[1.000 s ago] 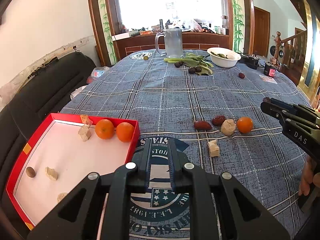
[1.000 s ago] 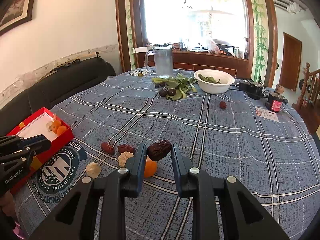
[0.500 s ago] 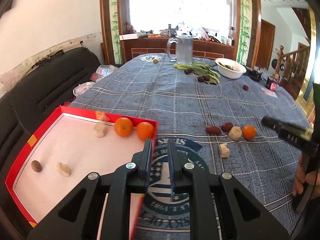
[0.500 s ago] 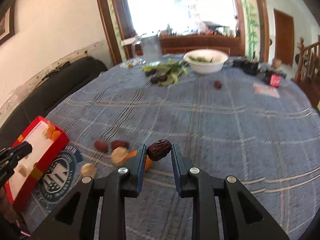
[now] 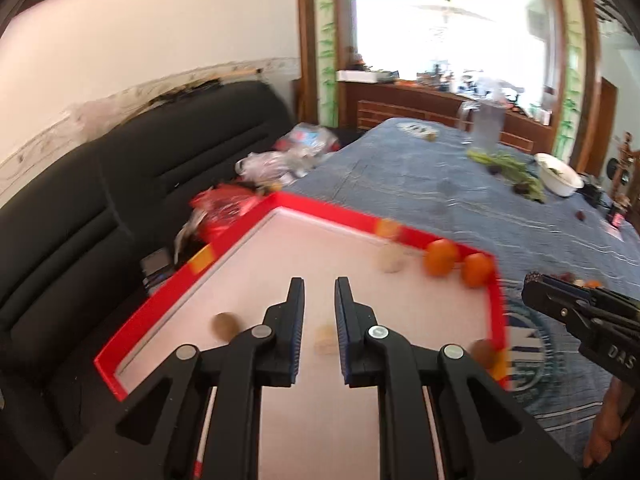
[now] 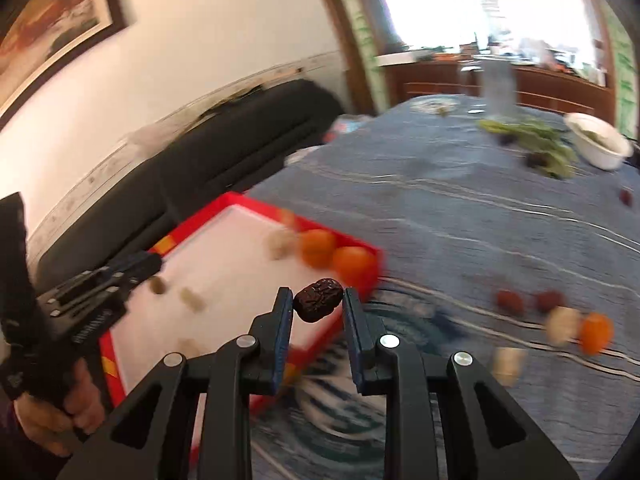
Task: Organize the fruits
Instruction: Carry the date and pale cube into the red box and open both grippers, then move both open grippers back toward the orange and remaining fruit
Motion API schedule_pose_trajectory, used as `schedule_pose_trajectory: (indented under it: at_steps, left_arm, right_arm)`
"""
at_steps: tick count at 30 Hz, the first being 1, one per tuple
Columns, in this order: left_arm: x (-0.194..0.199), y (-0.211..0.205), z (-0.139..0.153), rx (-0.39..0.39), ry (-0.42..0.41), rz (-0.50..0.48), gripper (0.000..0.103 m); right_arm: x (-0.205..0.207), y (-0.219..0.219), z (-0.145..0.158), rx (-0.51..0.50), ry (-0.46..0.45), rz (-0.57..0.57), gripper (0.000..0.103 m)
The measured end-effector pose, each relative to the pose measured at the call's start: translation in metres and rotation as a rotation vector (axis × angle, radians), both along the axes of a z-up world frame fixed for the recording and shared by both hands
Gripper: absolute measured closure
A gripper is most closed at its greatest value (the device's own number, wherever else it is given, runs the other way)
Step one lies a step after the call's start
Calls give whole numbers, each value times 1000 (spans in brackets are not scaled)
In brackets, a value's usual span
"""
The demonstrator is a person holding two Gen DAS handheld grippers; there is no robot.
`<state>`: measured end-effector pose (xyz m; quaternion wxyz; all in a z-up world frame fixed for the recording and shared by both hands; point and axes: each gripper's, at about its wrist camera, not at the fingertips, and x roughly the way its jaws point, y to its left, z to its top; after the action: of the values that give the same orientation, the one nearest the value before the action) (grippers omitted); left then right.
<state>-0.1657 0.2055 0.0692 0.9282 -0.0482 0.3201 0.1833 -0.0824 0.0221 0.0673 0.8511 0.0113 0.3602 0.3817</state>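
My right gripper (image 6: 316, 304) is shut on a dark wrinkled date (image 6: 318, 305) and holds it over the near right corner of the red tray (image 6: 188, 232). Two oranges (image 6: 336, 256) lie in the tray's far corner. The left gripper (image 5: 319, 292) hangs above the same tray (image 5: 320, 206), jaws a little apart and empty. The tray holds two oranges (image 5: 458, 263), pale chunks (image 5: 324, 340) and small brown fruits (image 5: 225, 325). The right gripper (image 5: 538, 286) enters the left wrist view from the right.
On the blue checked tablecloth (image 6: 480, 208) lie two red dates (image 6: 528, 302), a pale chunk (image 6: 562, 322) and an orange (image 6: 596, 332). Farther back stand a jug (image 6: 498, 88), greens (image 6: 532, 136) and a white bowl (image 6: 598, 140). A black sofa (image 5: 100, 184) lies left.
Both grippers have swung left toward the red tray. The right one has carried the date from over the table to the tray's corner. The left jaws have opened slightly.
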Motion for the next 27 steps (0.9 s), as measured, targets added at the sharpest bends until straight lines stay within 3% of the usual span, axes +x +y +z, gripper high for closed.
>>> schedule_pose_trajectory:
  at_steps: [7, 18, 21, 23, 25, 27]
  left_arm:
    - [0, 17, -22, -1, 54, 24, 86]
    - [6, 19, -32, 8, 94, 33, 86]
    - [8, 20, -33, 11, 118, 48, 84]
    - [11, 21, -33, 7, 131, 59, 74]
    - [10, 21, -31, 10, 133, 72, 54]
    - [8, 17, -26, 38, 123, 85, 46]
  right_arm:
    - [-12, 44, -19, -65, 14, 83, 79]
    - [-3, 49, -31, -75, 108, 92, 78]
    - [-6, 50, -29, -67, 98, 104, 67]
    - [-9, 47, -25, -62, 85, 100, 55]
    - [-9, 40, -19, -32, 79, 93, 55]
    - [-6, 31, -13, 0, 81, 80, 54]
